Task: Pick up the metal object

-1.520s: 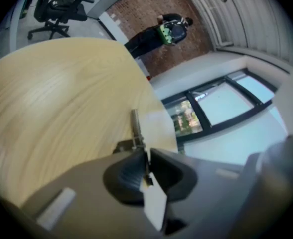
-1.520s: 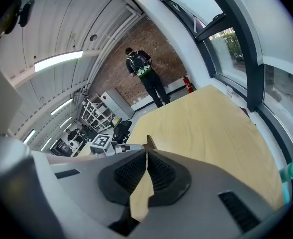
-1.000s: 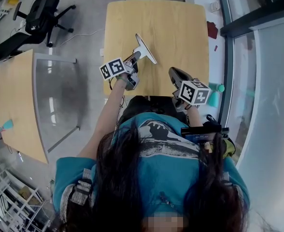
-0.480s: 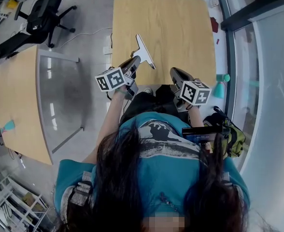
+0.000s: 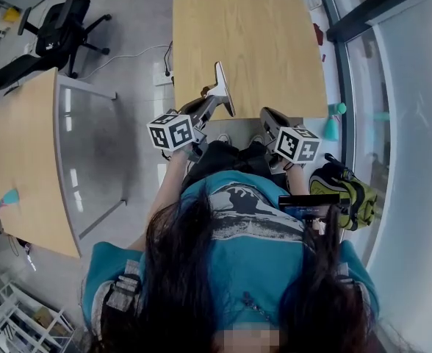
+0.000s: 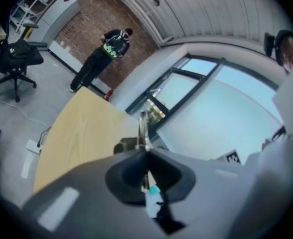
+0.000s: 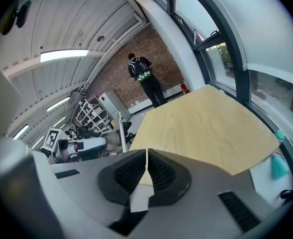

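Wooden table (image 5: 260, 43) below, metal object (image 5: 222, 87) between closed jaws of left gripper (image 5: 206, 104)

Near end of metal object (image 5: 223, 90) hidden inside left gripper (image 5: 203, 107) jaws. Shelving rack (image 5: 6, 311) cut off at corner. Distant person (image 7: 144, 74) too small for detail.

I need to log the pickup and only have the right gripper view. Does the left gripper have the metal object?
Observer: Yes. The left gripper is shut on the metal object, seen edge-on there.
Operator: What shape is it?
Observer: The head view shows a flat T, held by the stem, crossbar farthest from the gripper.
Operator: Is it off the table?
Observer: It looks so: the left gripper view shows it raised above the table.
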A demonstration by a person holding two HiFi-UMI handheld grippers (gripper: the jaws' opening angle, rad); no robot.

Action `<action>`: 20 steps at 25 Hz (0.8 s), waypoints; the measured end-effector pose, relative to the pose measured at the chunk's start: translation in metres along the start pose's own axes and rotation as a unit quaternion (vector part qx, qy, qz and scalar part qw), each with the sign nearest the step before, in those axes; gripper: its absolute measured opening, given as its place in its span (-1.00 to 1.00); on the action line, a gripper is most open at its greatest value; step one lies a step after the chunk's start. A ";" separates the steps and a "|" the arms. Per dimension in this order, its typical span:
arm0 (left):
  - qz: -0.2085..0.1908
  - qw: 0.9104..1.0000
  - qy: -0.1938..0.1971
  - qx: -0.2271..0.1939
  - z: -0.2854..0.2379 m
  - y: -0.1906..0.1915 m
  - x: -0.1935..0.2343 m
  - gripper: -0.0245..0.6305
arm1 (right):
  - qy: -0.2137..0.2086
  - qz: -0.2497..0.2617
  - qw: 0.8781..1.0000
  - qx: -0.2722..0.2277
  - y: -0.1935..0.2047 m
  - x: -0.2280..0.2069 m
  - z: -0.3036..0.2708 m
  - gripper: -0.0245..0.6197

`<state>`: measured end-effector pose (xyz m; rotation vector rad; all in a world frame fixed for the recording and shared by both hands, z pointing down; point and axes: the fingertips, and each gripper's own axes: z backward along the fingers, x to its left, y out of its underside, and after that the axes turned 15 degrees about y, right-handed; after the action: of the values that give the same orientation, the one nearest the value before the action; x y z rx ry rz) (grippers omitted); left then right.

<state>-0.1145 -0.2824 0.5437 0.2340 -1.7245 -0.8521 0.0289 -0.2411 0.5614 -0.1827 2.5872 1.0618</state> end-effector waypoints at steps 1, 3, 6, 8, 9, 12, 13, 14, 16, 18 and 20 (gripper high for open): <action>-0.004 1.000 0.001 0.001 0.000 0.002 -0.003 -0.92 | -0.001 0.002 1.000 -0.002 -0.001 0.000 0.002 -0.86; -0.011 1.000 0.001 0.003 0.000 0.006 -0.009 -0.92 | -0.005 0.007 1.000 -0.003 -0.002 0.000 0.005 -0.86; -0.013 1.000 -0.001 -0.003 0.006 0.010 -0.017 -0.92 | -0.014 0.015 1.000 -0.002 0.000 0.005 0.008 -0.86; -0.013 1.000 -0.007 -0.010 0.009 0.012 -0.020 -0.92 | -0.021 0.022 1.000 -0.003 -0.001 0.007 0.011 -0.86; -0.015 1.000 -0.010 -0.012 0.010 0.013 -0.022 -0.92 | -0.024 0.024 0.999 -0.005 -0.002 0.006 0.013 -0.86; -0.021 0.999 -0.021 -0.017 0.009 0.020 -0.032 -0.92 | -0.031 0.028 0.999 -0.009 -0.001 -0.003 0.024 -0.86; -0.023 0.999 -0.025 -0.017 0.007 0.023 -0.036 -0.92 | -0.033 0.028 0.999 -0.011 -0.001 -0.007 0.029 -0.86; -0.026 0.999 -0.028 -0.017 0.005 0.027 -0.042 -0.92 | -0.034 0.027 0.999 -0.013 0.000 -0.012 0.035 -0.86; -0.031 0.999 -0.033 -0.017 -0.001 0.035 -0.055 -0.92 | -0.037 0.024 0.999 -0.019 0.001 -0.024 0.050 -0.86; -0.032 0.999 -0.033 -0.021 -0.009 0.044 -0.070 -0.92 | -0.041 0.019 0.999 -0.026 0.002 -0.036 0.065 -0.86; -0.029 0.999 -0.032 -0.027 -0.017 0.056 -0.085 -0.92 | -0.045 0.014 0.998 -0.029 0.006 -0.048 0.079 -0.86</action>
<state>-0.0558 -0.2020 0.5174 0.2239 -1.7592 -0.9558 0.0931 -0.1817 0.5296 -0.1112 2.4879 1.1306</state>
